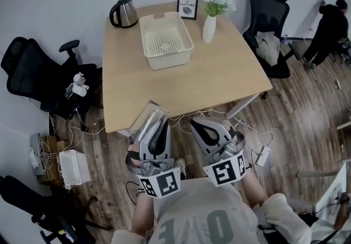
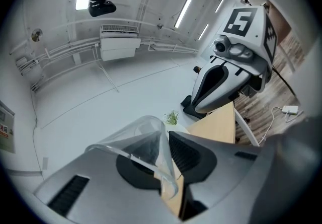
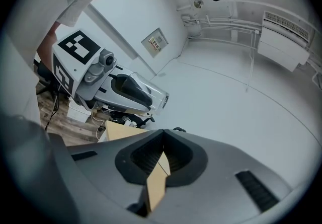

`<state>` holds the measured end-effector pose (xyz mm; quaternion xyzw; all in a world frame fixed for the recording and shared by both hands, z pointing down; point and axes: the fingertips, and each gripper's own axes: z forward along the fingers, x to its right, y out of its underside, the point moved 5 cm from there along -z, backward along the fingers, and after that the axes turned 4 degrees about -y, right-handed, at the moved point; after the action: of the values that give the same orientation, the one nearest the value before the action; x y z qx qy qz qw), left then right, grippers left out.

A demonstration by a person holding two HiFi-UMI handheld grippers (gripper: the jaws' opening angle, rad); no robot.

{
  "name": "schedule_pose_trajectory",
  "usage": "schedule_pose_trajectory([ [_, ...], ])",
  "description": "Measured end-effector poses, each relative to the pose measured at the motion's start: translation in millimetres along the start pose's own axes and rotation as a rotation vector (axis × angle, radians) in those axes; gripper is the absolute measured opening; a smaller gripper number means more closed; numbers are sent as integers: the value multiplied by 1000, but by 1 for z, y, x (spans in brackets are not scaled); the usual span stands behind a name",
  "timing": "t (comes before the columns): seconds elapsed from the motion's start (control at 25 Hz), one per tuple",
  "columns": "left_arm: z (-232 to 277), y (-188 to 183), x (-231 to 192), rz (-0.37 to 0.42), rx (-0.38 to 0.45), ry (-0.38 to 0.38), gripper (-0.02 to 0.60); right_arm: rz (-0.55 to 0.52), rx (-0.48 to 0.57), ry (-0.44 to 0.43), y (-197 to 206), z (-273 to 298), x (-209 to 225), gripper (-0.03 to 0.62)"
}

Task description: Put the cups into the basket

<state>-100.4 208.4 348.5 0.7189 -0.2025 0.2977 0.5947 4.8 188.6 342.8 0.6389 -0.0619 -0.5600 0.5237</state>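
A clear plastic cup [image 1: 147,121] lies on its side between the jaws of my left gripper [image 1: 156,126], which is shut on it just before the near edge of the wooden table [image 1: 219,78]. In the left gripper view the cup [image 2: 138,140] fills the gap of that gripper [image 2: 166,148], pinched by its wall. My right gripper [image 1: 201,124] hovers beside it, shut with nothing held; its tips meet in the right gripper view [image 3: 162,136]. The cream perforated basket [image 1: 168,63] stands at the table's far middle, with nothing in it.
A steel kettle [image 1: 125,13], a framed card [image 1: 187,6] and a white vase with flowers [image 1: 209,28] flank the basket. Black office chairs stand left [image 1: 33,73] and far right [image 1: 269,18]. Cables trail under the table's near edge. A person [image 1: 329,26] stands far right.
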Motion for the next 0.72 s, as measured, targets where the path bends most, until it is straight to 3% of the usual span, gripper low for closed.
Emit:
schedule_pose_trajectory([
  [0.48,49,34,-15,-33,-11,44,60,2,-34,3,16,59,21,-2],
  [0.72,89,38,-11,-21,-38,32,60,-2,-1,-25,41,88,56,-2],
])
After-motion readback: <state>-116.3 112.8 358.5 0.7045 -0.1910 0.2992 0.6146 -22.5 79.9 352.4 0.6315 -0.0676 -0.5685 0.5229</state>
